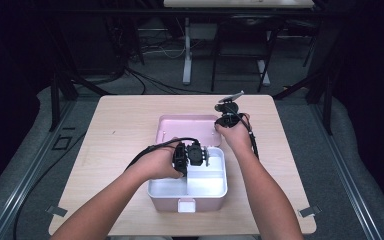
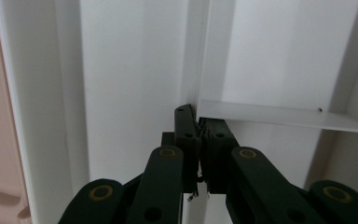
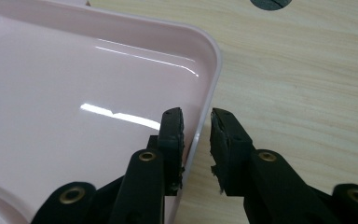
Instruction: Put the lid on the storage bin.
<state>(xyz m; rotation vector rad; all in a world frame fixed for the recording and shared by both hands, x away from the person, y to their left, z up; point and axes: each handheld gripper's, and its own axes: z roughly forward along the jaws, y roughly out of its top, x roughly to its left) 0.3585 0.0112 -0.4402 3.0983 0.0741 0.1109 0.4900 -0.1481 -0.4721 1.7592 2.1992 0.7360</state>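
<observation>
A pink lunch box (image 1: pixel 166 201) sits near the table's front, with a white divided tray (image 1: pixel 223 172) inside it. Its pink lid (image 1: pixel 185 127) lies open flat behind it. My left gripper (image 1: pixel 198 154) reaches into the tray's back part. In the left gripper view that gripper (image 2: pixel 198 127) is shut on the upright white divider wall (image 2: pixel 198 56), where a cross wall (image 2: pixel 279 116) meets it. My right gripper (image 1: pixel 227 119) is at the lid's far right corner. Its jaws (image 3: pixel 196 129) stand open astride the lid's rim (image 3: pixel 215 60), one inside the lid (image 3: pixel 74 79), one over the table.
The light wooden table (image 1: pixel 125 125) has bare room left and right of the box. A dark round mark (image 3: pixel 270 2) lies on the wood beyond the lid. Behind the table are a desk leg (image 1: pixel 186 50), a chair frame and cables on the floor.
</observation>
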